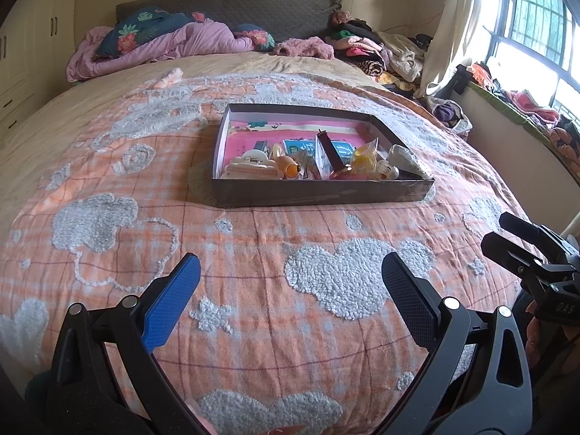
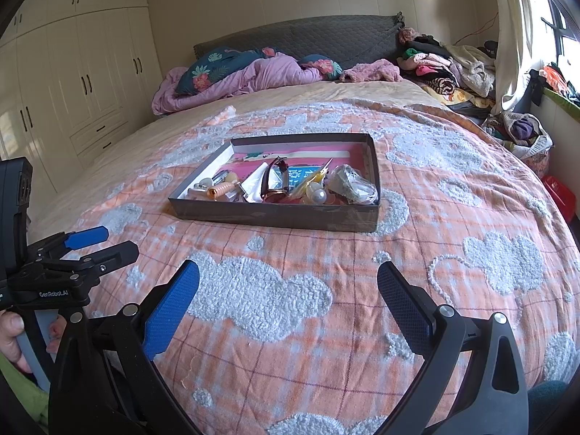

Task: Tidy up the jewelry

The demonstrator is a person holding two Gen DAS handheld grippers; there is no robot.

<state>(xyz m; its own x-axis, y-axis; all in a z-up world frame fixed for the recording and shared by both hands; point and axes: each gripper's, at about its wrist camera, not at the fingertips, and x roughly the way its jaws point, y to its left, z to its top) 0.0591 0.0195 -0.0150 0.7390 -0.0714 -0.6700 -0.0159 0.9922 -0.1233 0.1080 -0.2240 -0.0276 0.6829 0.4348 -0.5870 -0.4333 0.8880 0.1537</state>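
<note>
A shallow dark box [image 1: 319,195] [image 2: 275,217] lies on the bed with jewelry and small items heaped along its near side: a brown-strap watch [image 1: 331,156] [image 2: 277,181], a cream hair clip [image 1: 250,166], an orange ribbed item [image 1: 290,168] [image 2: 217,191], a pearl bead [image 2: 319,195] and plastic bags [image 1: 402,157] [image 2: 353,183]. My left gripper [image 1: 291,275] is open and empty, well short of the box. My right gripper [image 2: 288,279] is open and empty, also short of the box. Each gripper shows at the edge of the other's view.
The bed carries an orange plaid blanket [image 1: 253,253] with white fluffy patches. Purple bedding and pillows [image 1: 163,43] lie at the head. Piled clothes [image 1: 373,50] sit at the far right by a window. Wardrobes [image 2: 72,72] stand on the left.
</note>
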